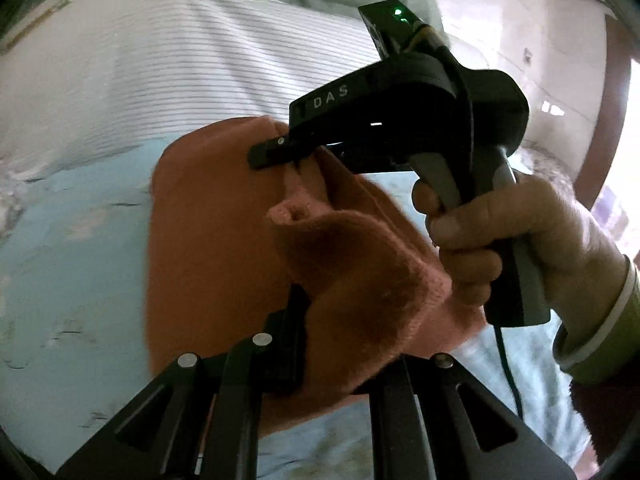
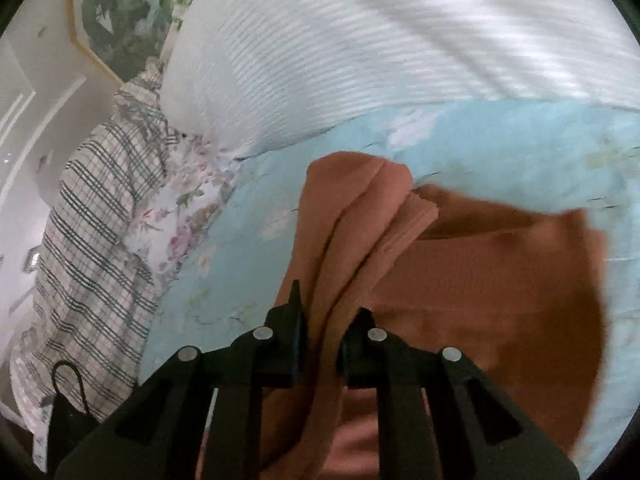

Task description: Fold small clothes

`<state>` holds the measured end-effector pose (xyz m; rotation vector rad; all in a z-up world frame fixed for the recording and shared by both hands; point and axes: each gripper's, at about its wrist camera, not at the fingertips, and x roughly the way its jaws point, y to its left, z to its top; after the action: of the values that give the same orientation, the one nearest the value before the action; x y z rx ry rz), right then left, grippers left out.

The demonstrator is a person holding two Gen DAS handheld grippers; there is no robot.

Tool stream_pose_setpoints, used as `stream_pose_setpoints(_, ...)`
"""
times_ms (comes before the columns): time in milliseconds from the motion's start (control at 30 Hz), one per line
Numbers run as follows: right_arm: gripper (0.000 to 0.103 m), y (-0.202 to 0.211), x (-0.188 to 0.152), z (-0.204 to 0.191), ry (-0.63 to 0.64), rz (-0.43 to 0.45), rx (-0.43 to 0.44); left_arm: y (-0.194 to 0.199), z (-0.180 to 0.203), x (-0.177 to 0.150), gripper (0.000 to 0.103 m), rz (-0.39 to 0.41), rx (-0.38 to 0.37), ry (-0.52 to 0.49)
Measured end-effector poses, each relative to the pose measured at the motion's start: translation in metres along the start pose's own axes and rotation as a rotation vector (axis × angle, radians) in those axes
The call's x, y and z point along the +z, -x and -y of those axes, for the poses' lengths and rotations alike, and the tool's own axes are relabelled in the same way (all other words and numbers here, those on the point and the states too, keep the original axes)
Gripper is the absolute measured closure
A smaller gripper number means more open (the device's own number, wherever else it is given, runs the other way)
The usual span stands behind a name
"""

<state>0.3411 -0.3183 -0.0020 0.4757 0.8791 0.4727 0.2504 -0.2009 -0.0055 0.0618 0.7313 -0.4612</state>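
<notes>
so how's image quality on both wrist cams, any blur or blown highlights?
Left wrist: strong fisheye bend, doorway at right blown out, striped pillow soft, orange garment fairly sharp. Right wrist: motion blur smears the orange garment's far edge and the striped pillow; lighting even, no glare.

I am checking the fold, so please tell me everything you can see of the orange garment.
The orange garment looks like a soft, fuzzy knit in rust orange, with a ribbed band. It lies partly flat on the light blue flowered bedsheet, while one part is lifted and bunched into folds. The right gripper has a raised fold between its jaws. The left gripper pinches another bunched edge. In the left wrist view the right gripper's tip touches the cloth.
</notes>
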Motion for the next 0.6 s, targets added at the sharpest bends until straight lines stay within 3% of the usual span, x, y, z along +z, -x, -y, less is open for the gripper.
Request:
stream_pose_setpoints(133,0.088,0.022,-0.014,0.041,-0.051,0.002,-0.07,-0.025,0.024,0.0,0.093,-0.028,-0.079,0.017)
stream_pose_setpoints(233,0.088,0.033,-0.019,0.059,-0.055,-0.002,-0.101,-0.037,0.039,-0.001,0.093,-0.045,-0.091,-0.002)
stream_pose_setpoints(467,0.088,0.039,-0.014,0.05,0.066,0.048,-0.123,-0.051,0.046,0.004,0.093,-0.04,-0.086,0.004)
stream_pose_setpoints(600,0.088,0.016,-0.02,0.059,0.109,-0.015,-0.243,-0.075,0.043,-0.001,0.09,-0.104,-0.087,0.011)
